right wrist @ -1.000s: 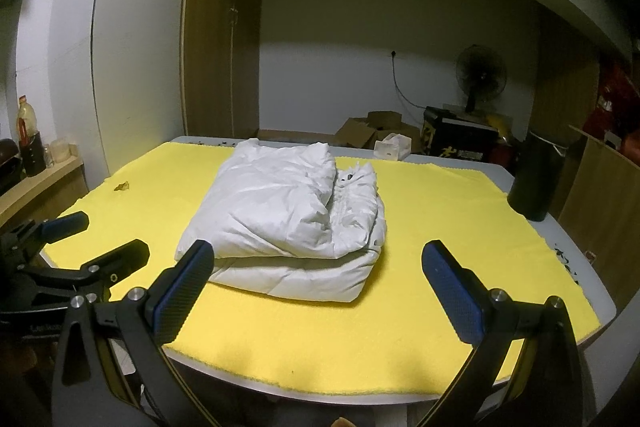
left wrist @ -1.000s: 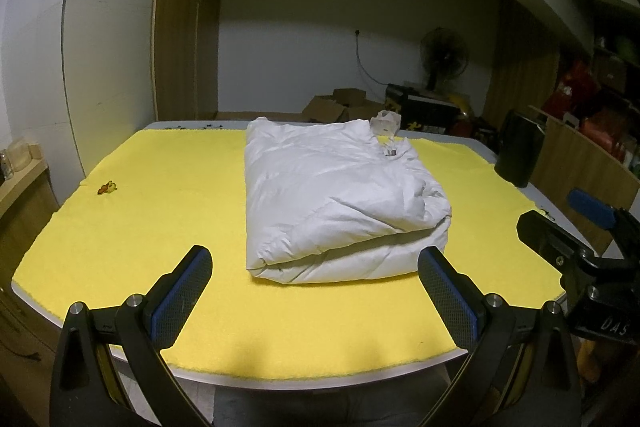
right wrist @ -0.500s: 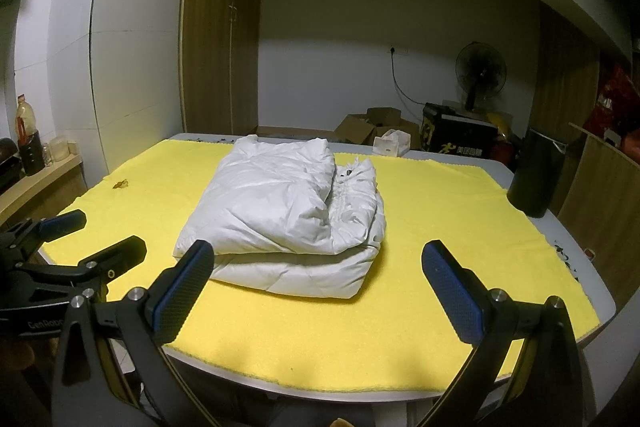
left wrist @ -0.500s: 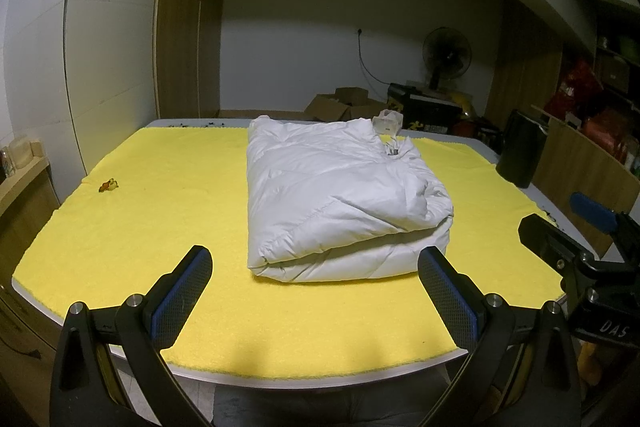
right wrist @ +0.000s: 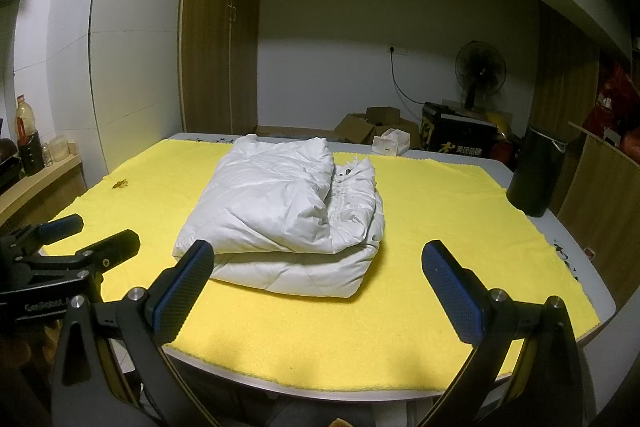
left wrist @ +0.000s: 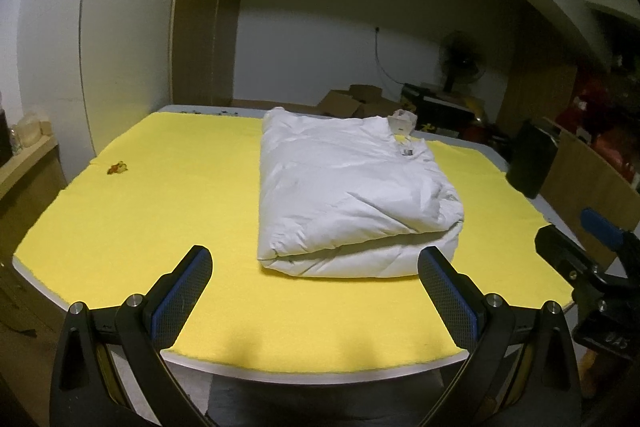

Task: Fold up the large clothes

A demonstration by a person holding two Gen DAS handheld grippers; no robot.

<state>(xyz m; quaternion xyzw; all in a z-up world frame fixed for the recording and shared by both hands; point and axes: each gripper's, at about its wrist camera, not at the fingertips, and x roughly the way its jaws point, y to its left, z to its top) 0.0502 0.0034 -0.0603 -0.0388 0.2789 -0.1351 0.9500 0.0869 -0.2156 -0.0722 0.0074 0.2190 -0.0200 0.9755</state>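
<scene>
Both sets of jaws are spread wide w/ nothing between them. Left gripper point(left wrist: 314, 267) sits bottom center of its own view, hanging off the near edge of the table; right gripper point(right wrist: 318, 263) same deal in its view. Neither touches any fabric. My read: they're pulled back on purpose so the fold isn't dragged or mussed.

Each one also shows up in the other's cam: right one pokes in at the lower right of the left view, left one at the lower left of the right view. So they're side by side, apart, both aimed at the pile.

Next out is the yellow cloth point(left wrist: 168, 227) covering most of the tabletop, prob there for grip so slippery stuff doesn't slide.

Mid frame on that cloth: the white puffy jacket point(left wrist: 352, 199), folded into a chunky rectangle, layers stacked, folded edge facing the grippers. In the right view point(right wrist: 288, 207) the top layer looks a bit rumpled w/ a lumpy seam on its right side. Looks basically done imo, maybe a pat-down left.

Further back: small brownish scrap point(left wrist: 117, 167) at left on the cloth, well away from the jacket. Black cylinder point(right wrist: 534, 173) stands at the right table edge, a fan point(right wrist: 480, 71) behind, boxes on the floor.
</scene>
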